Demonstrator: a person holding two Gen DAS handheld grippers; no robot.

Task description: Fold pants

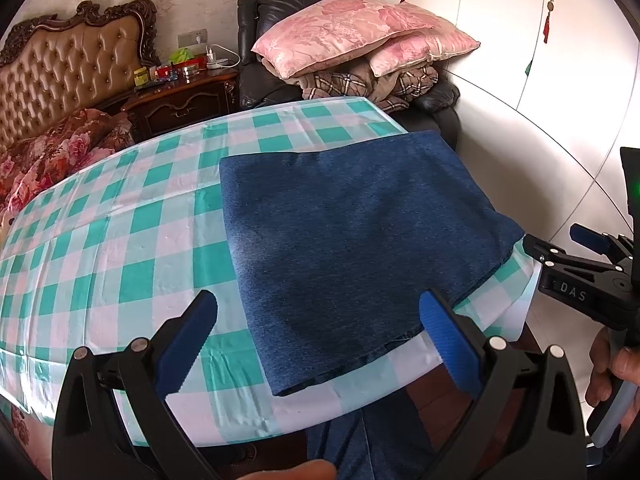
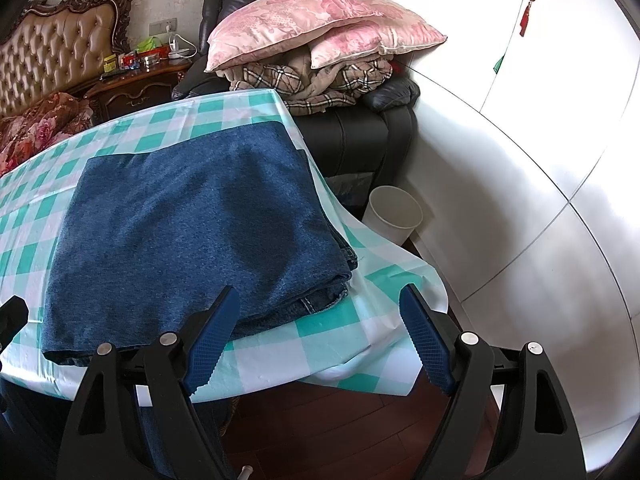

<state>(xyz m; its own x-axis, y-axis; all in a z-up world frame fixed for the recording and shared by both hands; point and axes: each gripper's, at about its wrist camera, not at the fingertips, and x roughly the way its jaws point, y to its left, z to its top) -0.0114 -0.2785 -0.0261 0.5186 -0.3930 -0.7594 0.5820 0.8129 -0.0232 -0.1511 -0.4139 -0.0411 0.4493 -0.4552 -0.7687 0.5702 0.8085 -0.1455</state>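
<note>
The blue denim pants [image 1: 352, 236] lie folded into a flat rectangle on the green-and-white checked table [image 1: 120, 232], near its right front corner. They also show in the right wrist view [image 2: 192, 232], with stacked layers and a seam at the near right corner. My left gripper [image 1: 320, 340] is open and empty, just above the near edge of the pants. My right gripper [image 2: 320, 340] is open and empty, held off the table's front right corner. It shows at the right edge of the left wrist view [image 1: 580, 264].
A black armchair [image 2: 360, 136] piled with pink pillows [image 2: 320, 20] and a plaid blanket stands behind the table. A white bin [image 2: 394, 212] sits on the floor beside it. A bed and a cluttered nightstand [image 1: 184, 96] are at the back left. White wardrobe doors [image 2: 520, 160] stand to the right.
</note>
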